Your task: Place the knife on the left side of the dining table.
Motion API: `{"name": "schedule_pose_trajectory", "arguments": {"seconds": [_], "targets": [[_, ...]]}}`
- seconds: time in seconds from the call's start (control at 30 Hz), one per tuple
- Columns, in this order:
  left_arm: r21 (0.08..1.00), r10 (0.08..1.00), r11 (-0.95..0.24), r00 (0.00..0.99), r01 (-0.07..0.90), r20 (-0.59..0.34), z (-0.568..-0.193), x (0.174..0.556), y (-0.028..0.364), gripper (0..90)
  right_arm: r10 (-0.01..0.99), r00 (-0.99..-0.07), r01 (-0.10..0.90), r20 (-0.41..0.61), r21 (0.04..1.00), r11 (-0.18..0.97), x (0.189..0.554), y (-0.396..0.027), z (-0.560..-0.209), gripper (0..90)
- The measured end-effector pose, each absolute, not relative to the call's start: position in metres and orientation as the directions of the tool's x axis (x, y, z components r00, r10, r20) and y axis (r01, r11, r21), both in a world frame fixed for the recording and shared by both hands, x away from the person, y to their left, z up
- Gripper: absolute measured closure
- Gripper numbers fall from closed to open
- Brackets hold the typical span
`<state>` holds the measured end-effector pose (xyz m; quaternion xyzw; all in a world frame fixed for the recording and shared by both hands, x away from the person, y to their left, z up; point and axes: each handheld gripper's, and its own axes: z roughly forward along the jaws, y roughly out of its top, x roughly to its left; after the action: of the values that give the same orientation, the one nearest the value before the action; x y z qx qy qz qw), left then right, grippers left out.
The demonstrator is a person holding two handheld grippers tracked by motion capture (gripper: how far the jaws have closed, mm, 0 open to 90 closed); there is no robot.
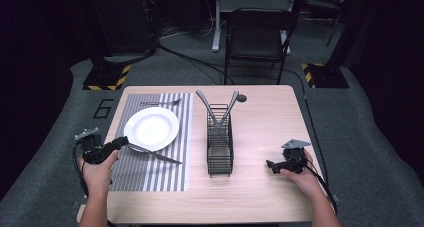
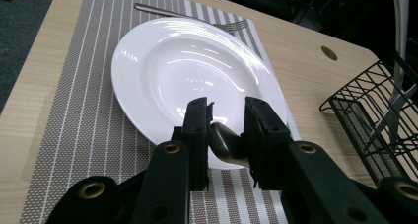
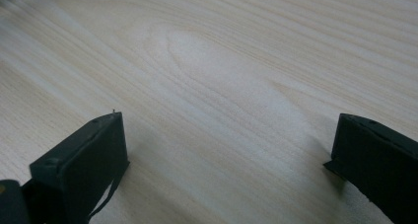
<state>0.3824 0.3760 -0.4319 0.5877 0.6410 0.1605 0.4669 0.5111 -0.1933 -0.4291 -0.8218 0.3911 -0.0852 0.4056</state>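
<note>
Left tongs (image 2: 227, 130): jaws parted around the knife (image 1: 155, 155) handle, pads look just off it.
Knife: on the striped placemat (image 1: 165, 179), handle end touching the plate (image 2: 162, 71) rim.
Right tongs (image 1: 280, 165): released, idle over bare counter (image 3: 222, 66).
Advice: I'd let go fully, then draw back low without nudging the plate.
</note>
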Motion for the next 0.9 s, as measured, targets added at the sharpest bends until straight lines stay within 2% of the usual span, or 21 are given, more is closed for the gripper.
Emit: {"name": "schedule_pose_trajectory", "arguments": {"seconds": [0.9], "targets": [[0.714,0.890,0.301,0.083,0.633,-0.449,-0.467,0.386,0.399,69.6,-0.713,0.679,-0.574,-0.176,-0.734,-0.365,0.511,-0.193,-0.429,0.0]]}}
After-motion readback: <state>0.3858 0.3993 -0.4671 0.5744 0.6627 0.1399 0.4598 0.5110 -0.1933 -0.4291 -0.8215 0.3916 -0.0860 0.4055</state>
